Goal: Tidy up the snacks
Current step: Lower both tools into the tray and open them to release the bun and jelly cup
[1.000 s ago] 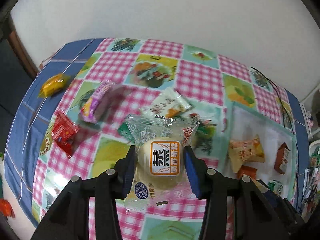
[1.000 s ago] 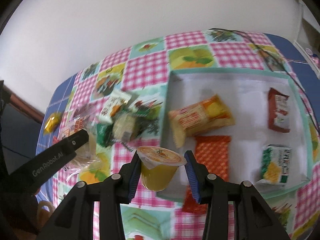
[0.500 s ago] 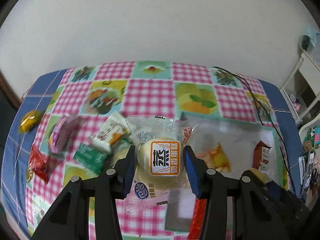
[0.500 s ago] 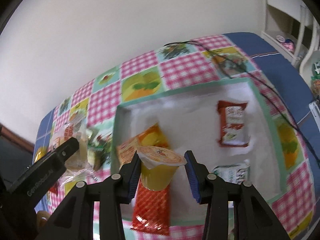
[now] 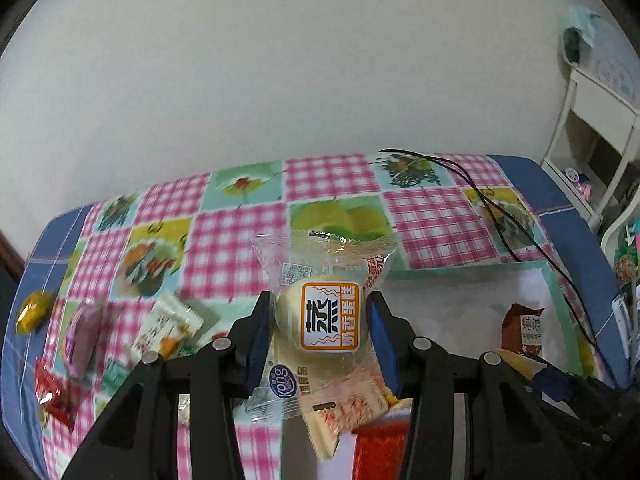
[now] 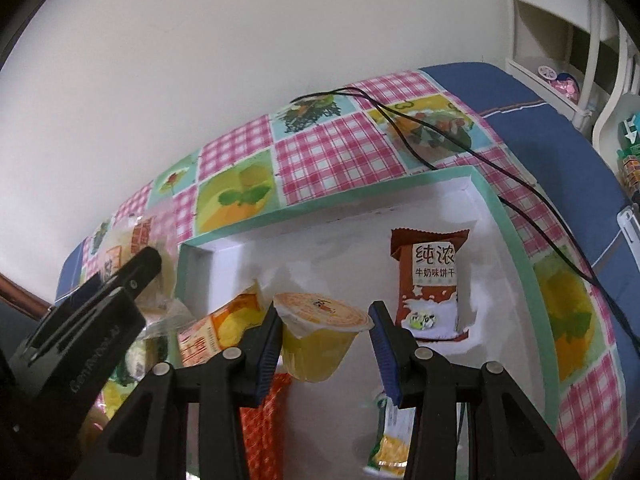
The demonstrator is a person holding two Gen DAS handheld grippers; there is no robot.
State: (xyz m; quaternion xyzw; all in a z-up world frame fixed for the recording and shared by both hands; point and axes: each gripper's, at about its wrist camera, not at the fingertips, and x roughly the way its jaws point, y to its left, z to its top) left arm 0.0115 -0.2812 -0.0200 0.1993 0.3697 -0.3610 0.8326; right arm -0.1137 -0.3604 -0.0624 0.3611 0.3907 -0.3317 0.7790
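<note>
Left gripper [image 5: 320, 328]: clamped on a clear-wrapped steamed cake [image 5: 326, 316], blue pads against both sides of the bun, wrapper ends fanning out above and below; held in the air over the near left corner of the box.

Right gripper [image 6: 326, 340]: clamped on a yellow jelly cup [image 6: 318, 340], foil lid uppermost, the left pad on the cup wall, the right pad at the lid rim; held above the box interior.

Box [image 6: 504, 216]: shallow, white inside with a mint-green rim, lying on the checked tablecloth [image 5: 332, 180]. Contents: brown biscuit packet [image 6: 432, 280] toward the far right; orange-yellow packet [image 6: 224, 320] by the left wall; red-orange patterned packet [image 6: 262, 420] at the near edge; green-and-yellow packet [image 6: 390, 440] near front, partly hidden by the right finger.

Loose on the cloth, left of the box: white packet [image 5: 166, 326], purple packet [image 5: 82, 336], red packet [image 5: 54, 394], green packet [image 5: 116, 376], yellow wrapped sweet [image 5: 34, 310] on the blue border.

Black cable [image 6: 440, 136]: runs across the cloth past the box's far right corner.
</note>
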